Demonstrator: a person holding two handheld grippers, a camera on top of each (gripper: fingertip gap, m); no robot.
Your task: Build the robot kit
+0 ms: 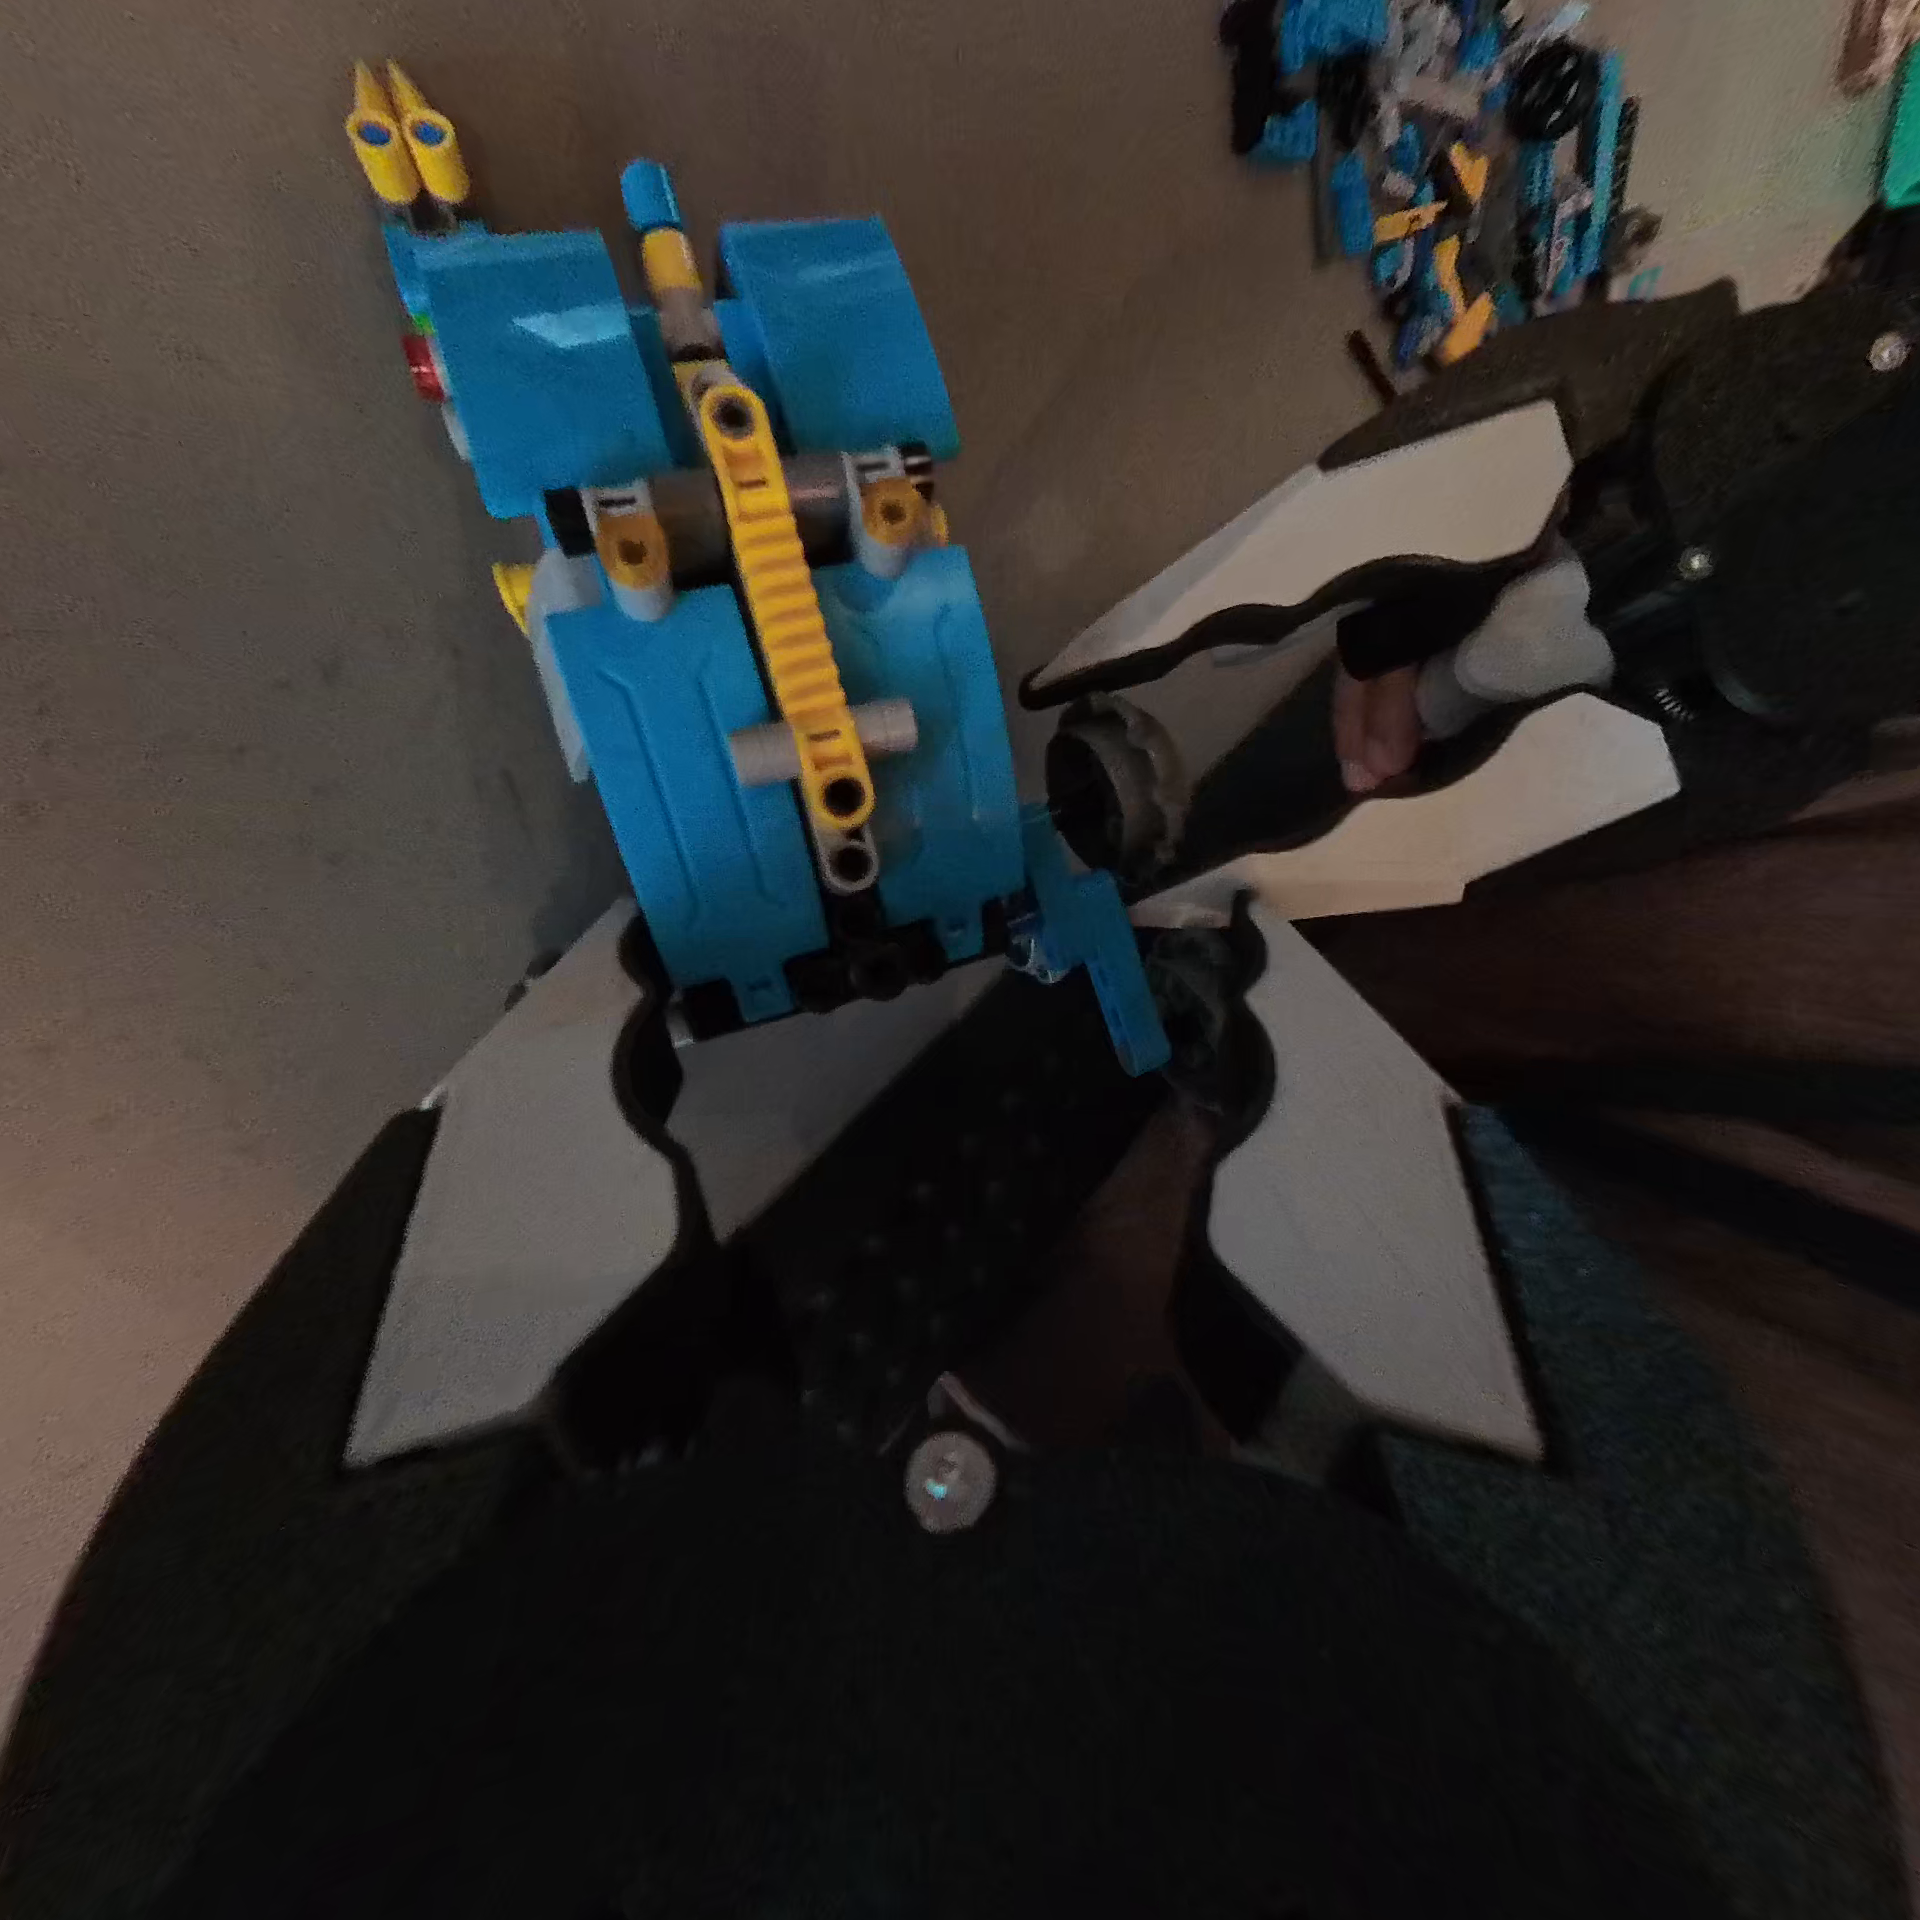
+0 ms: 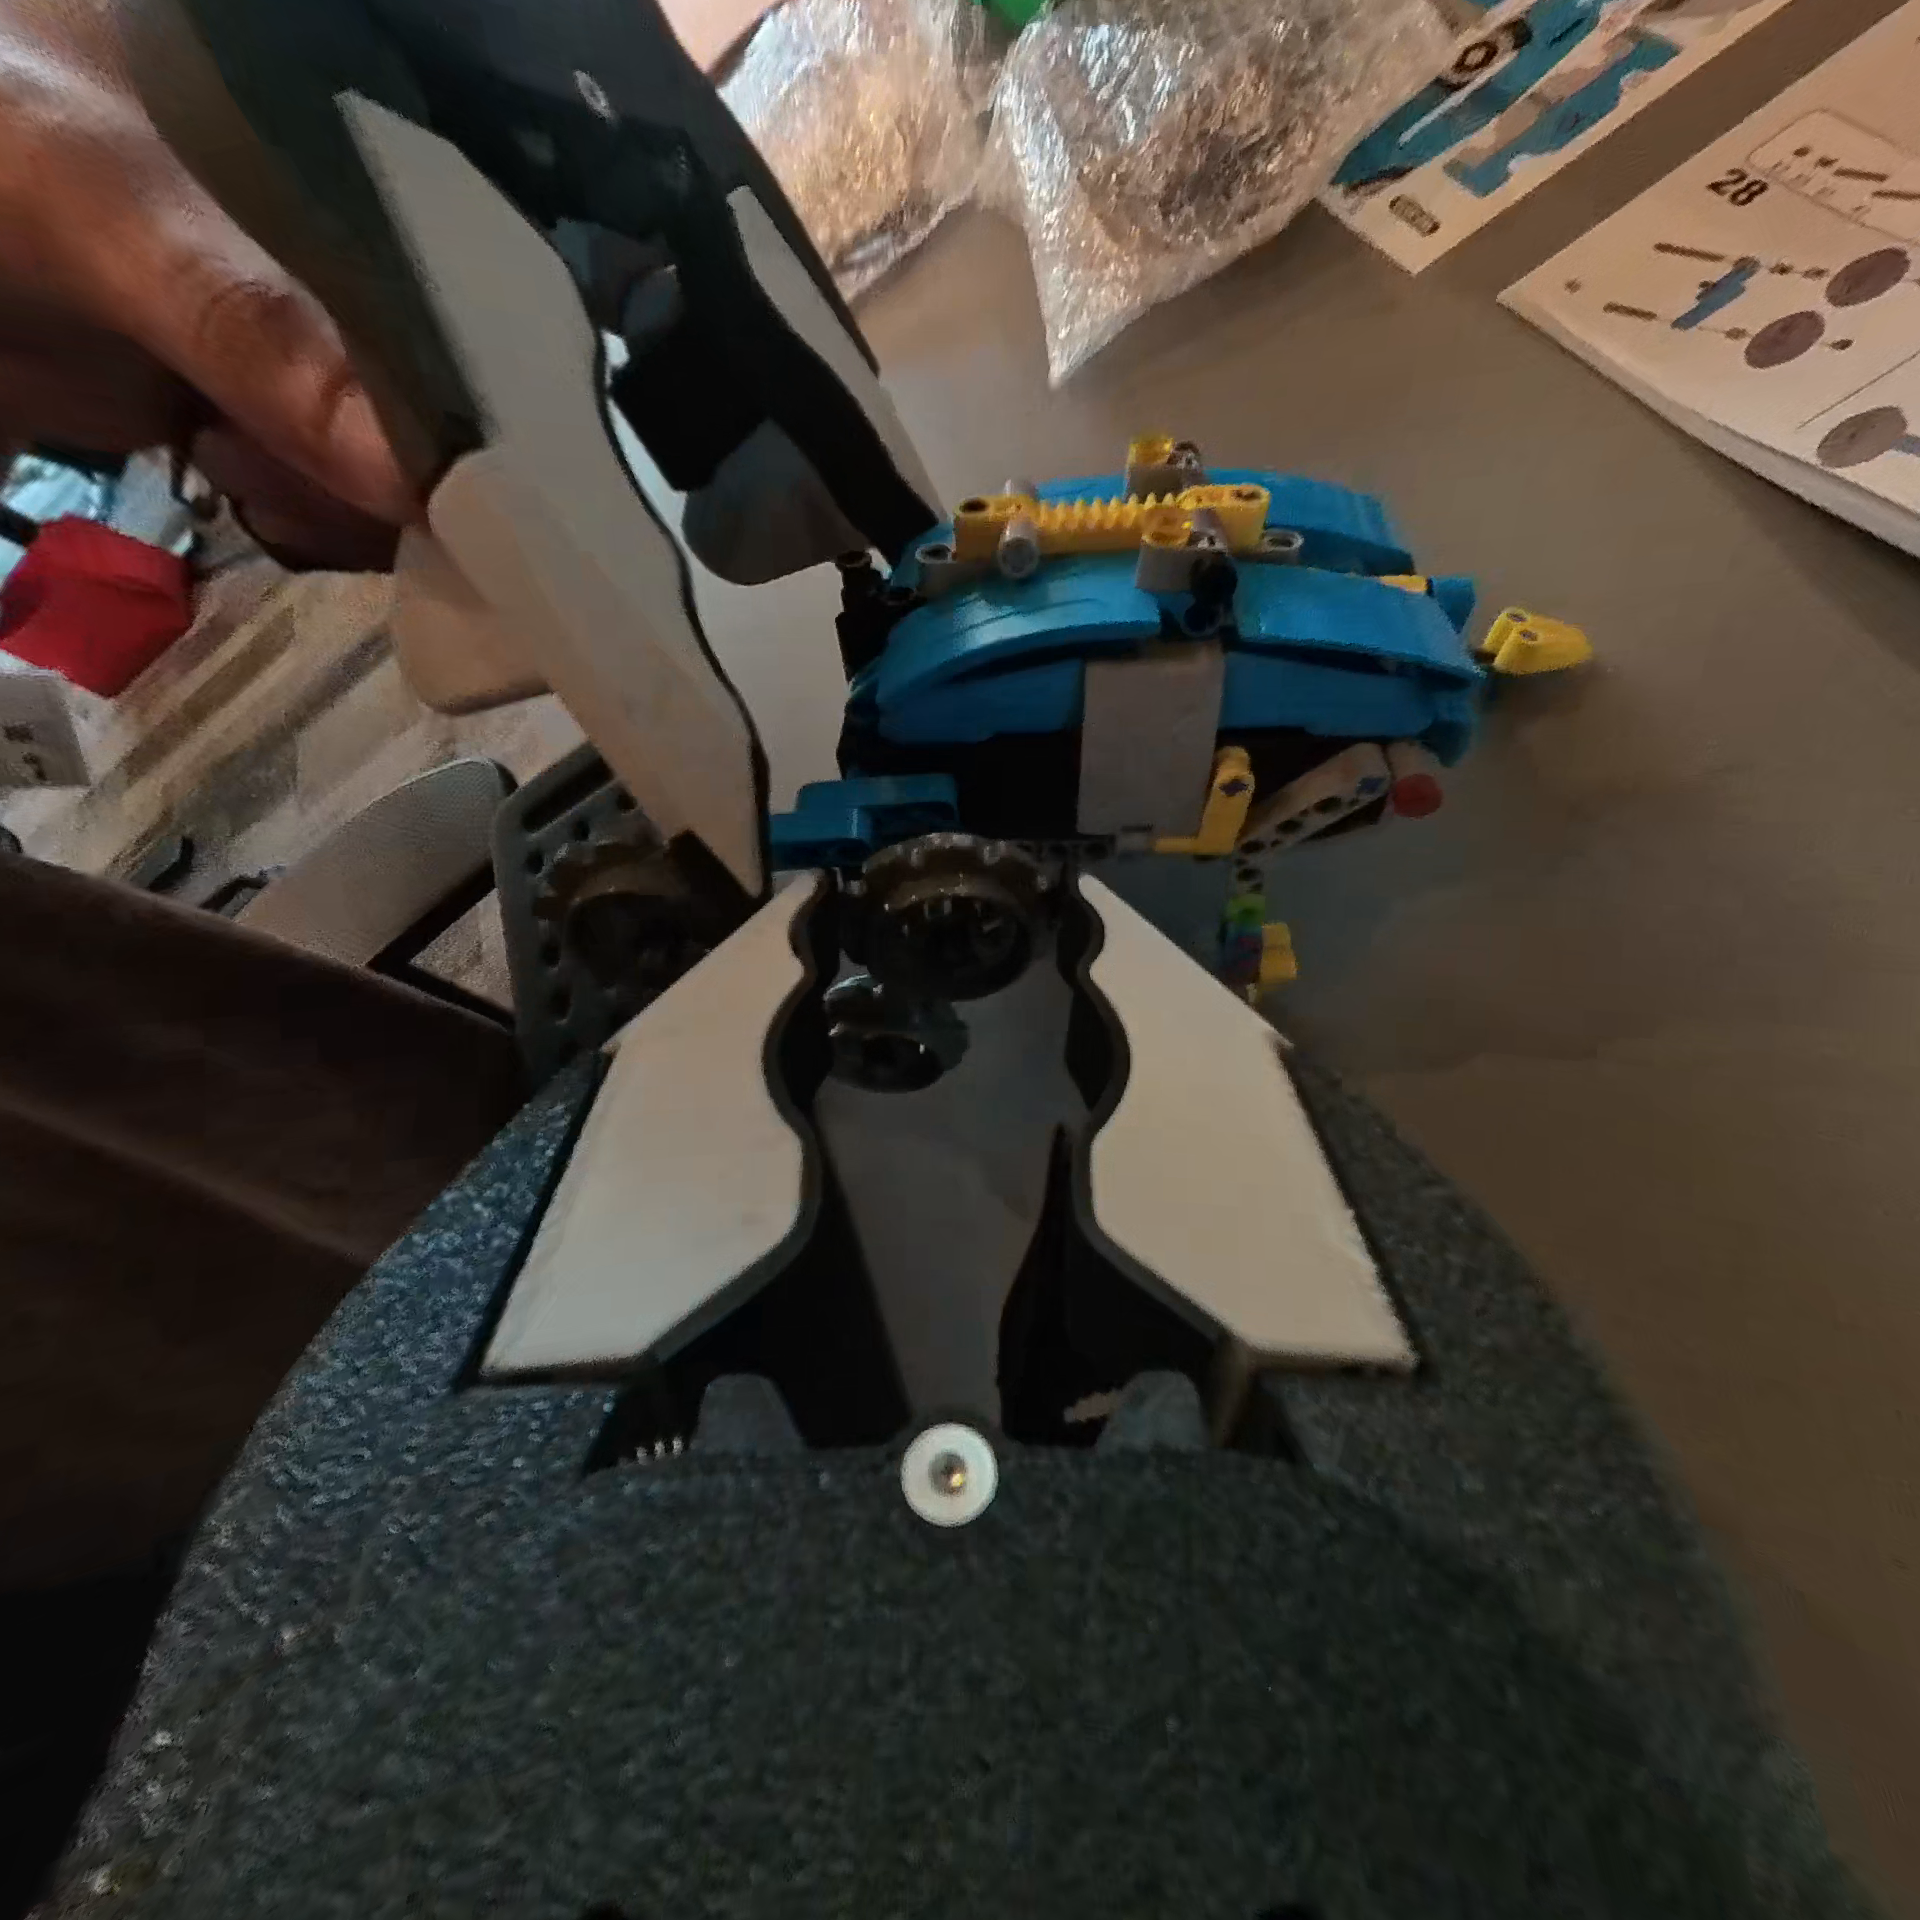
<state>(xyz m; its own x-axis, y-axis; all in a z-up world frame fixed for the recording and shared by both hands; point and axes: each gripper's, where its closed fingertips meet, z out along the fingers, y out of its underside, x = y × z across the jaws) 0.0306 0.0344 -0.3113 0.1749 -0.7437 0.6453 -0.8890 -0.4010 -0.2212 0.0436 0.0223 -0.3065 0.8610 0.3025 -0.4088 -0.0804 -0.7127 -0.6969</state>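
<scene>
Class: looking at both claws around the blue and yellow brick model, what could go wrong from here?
1. The right claw pinches only the rim of a small dark gear; it could slip out.
2. The left claw grips just the end of the blue model; pushing the gear on might twist it loose or pop pieces off.

I am at a hobby table (image 2: 1507, 987) in what looks like a home: a toy brick model (image 2: 1143, 665), printed building instructions (image 2: 1714, 343), clear bags of parts (image 2: 1153, 177) and a second brick build (image 1: 1455, 177) lie on its grey-brown top.
</scene>
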